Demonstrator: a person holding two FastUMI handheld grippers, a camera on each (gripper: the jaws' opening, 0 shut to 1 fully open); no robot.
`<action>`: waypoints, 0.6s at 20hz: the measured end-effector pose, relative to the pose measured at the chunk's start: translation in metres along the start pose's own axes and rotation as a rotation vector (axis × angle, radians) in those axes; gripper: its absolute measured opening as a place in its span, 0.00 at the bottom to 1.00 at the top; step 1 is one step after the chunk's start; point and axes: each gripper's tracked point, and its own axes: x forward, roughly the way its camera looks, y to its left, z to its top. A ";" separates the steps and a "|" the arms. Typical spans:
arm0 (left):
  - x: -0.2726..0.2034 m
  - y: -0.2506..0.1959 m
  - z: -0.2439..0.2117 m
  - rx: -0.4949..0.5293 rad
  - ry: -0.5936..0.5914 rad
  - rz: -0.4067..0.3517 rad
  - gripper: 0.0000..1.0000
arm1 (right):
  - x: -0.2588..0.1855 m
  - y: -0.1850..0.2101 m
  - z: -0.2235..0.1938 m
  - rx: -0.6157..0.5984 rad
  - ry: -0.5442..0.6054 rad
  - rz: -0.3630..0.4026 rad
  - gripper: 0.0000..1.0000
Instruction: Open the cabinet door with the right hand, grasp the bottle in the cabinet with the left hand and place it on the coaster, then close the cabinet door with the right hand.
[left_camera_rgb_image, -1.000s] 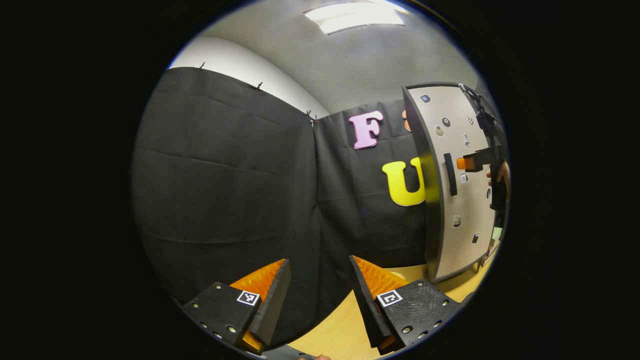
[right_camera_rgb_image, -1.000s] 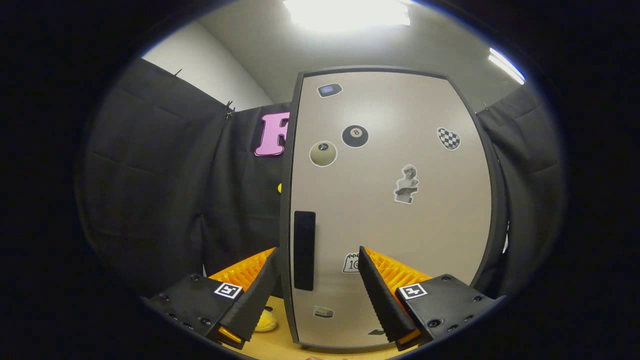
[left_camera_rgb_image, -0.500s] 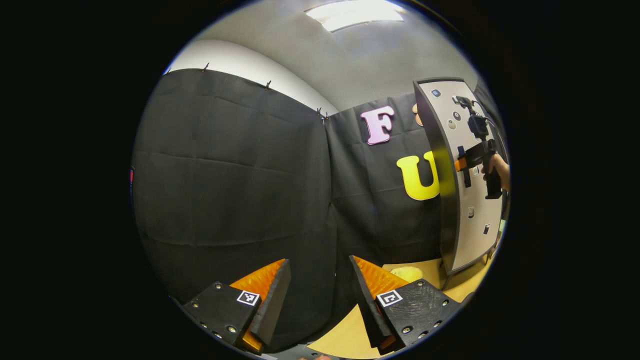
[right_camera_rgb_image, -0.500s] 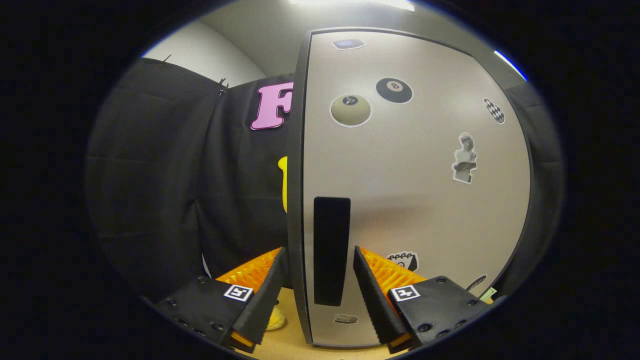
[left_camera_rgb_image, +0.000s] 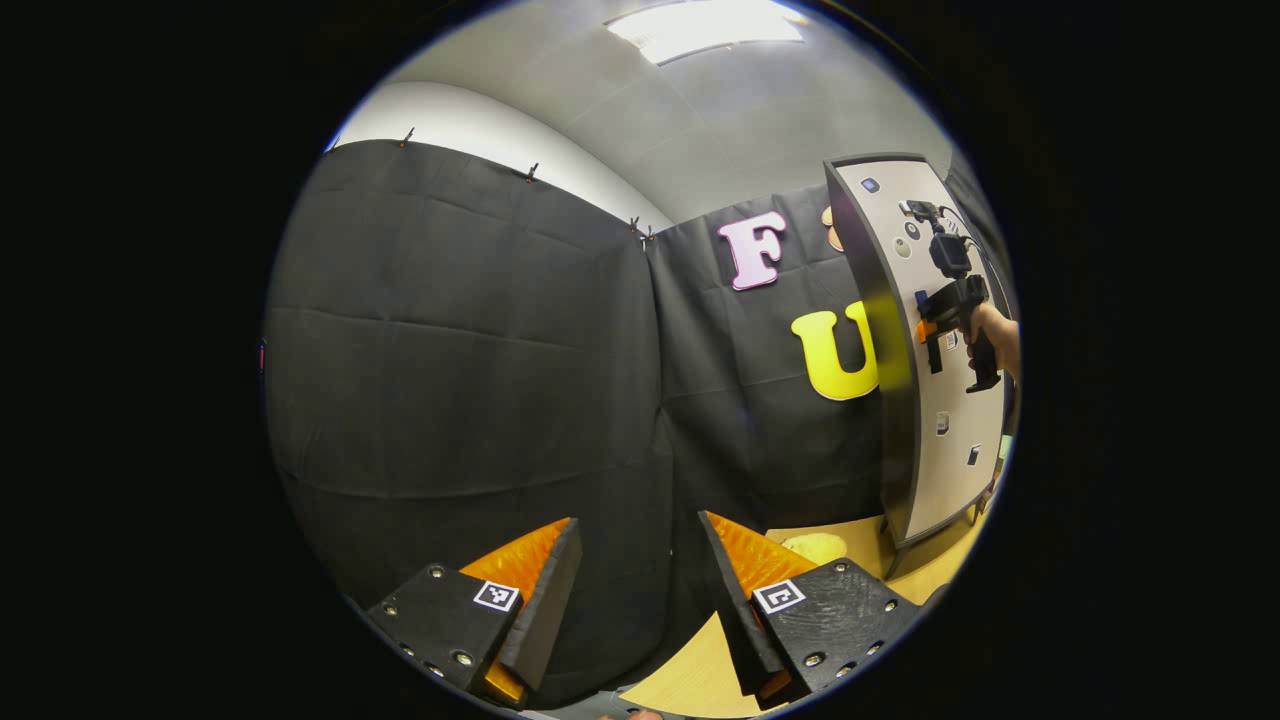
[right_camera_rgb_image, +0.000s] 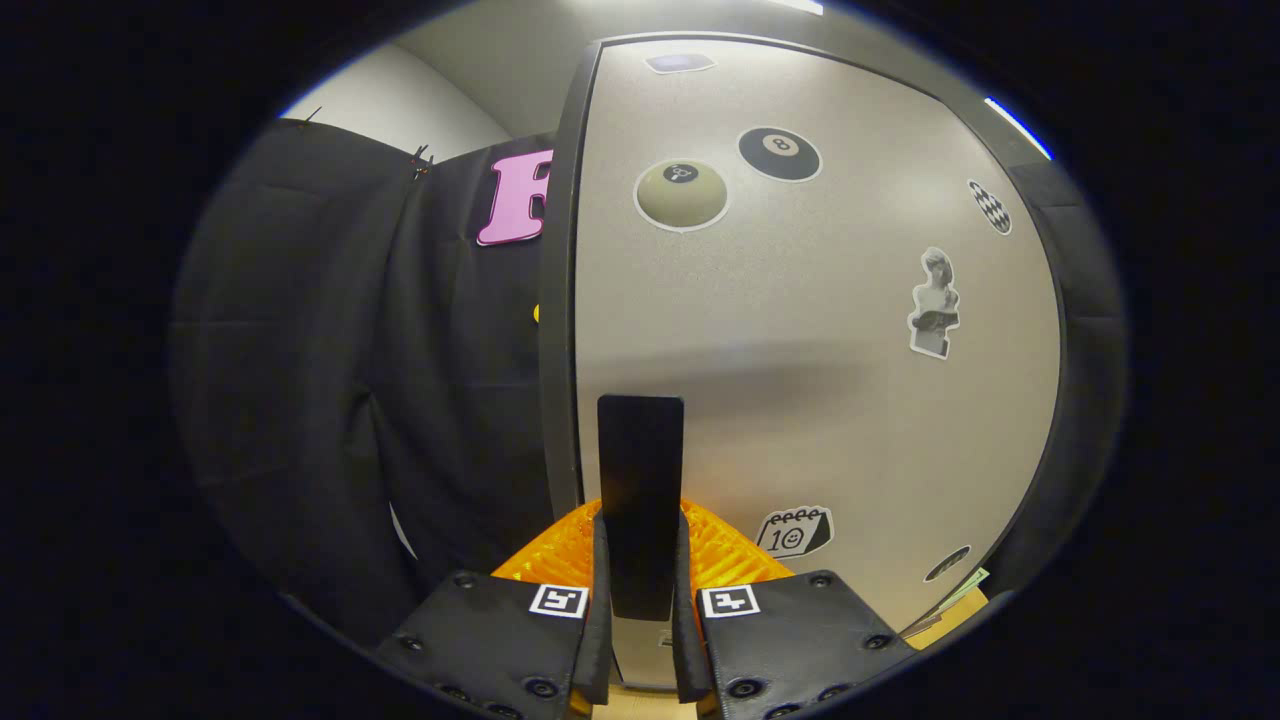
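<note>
Clamping the door handle (right_camera_rgb_image: 640, 500), the right tool (right_camera_rgb_image: 640, 640) points level; left tool (left_camera_rgb_image: 635, 600) hangs open.

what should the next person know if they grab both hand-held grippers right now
Right hand-held gripper: shut on the black vertical bar handle of the beige sticker-covered cabinet door, low on the bar.
Left hand-held gripper: open, holding nothing, above the pale wooden tabletop, facing the booth wall.
A yellowish round object lies on the tabletop near the cabinet; I cannot tell whether it is the coaster.
Done: handle gripped. Door looks shut.
Left: pull the door open, take the bottle out with the left, set it on the coaster, close the door.
</note>
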 end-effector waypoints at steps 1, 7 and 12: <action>0.001 -0.003 0.002 -0.003 -0.005 -0.008 0.67 | 0.001 0.002 -0.001 -0.003 -0.003 0.013 0.18; -0.002 -0.022 0.012 -0.022 -0.034 -0.053 0.65 | -0.028 0.005 0.000 -0.013 0.010 0.126 0.18; -0.002 -0.050 0.026 -0.031 -0.069 -0.123 0.67 | -0.061 0.004 0.003 -0.010 0.002 0.184 0.18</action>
